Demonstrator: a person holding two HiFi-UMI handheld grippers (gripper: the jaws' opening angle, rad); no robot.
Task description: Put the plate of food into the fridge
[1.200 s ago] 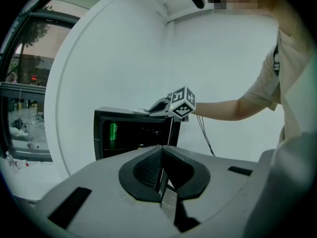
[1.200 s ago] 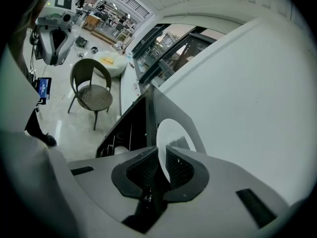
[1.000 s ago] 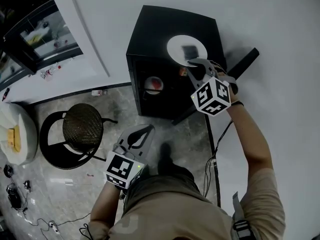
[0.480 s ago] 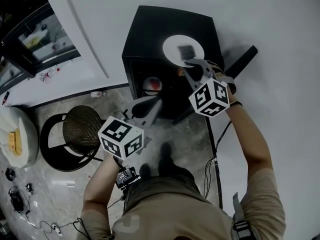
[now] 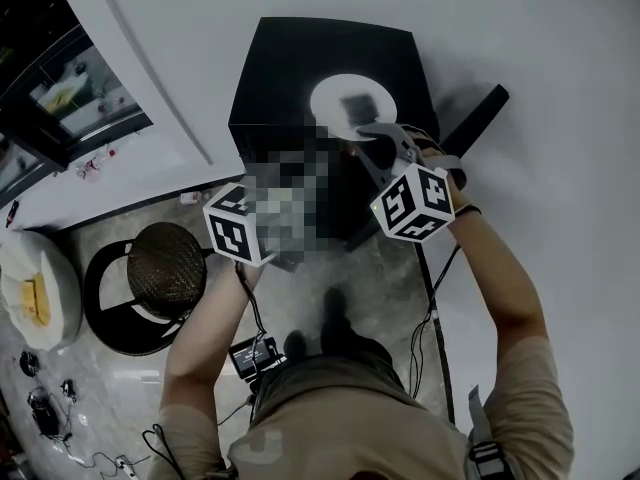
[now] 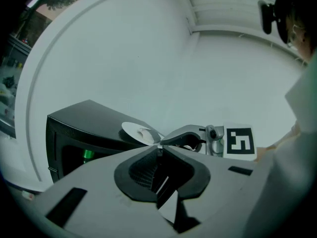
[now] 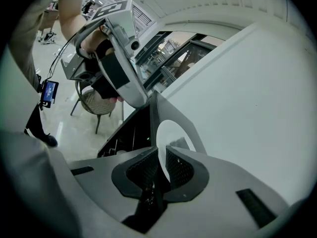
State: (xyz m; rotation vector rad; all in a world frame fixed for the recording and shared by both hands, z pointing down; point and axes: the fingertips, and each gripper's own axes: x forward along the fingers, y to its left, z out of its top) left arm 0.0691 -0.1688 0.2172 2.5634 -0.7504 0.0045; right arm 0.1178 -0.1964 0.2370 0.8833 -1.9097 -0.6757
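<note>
Khaki tee (image 5: 340, 418); grey L gripper (image 6: 159, 147) & R gripper (image 5: 365, 134), b&w marker cubes (image 5: 412, 201).

**Colours and patterns**

Black fridge (image 5: 330, 58). White plate (image 5: 350, 103), dark grey food (image 5: 356, 106). Grey left gripper (image 6: 160, 145) and right gripper (image 7: 161, 155), jaws lined black, cubes (image 5: 412, 203) in black-and-white squares. Black chair (image 5: 165, 258), brown woven seat. Grey marbled floor (image 5: 100, 368). White wall (image 5: 500, 28).
</note>
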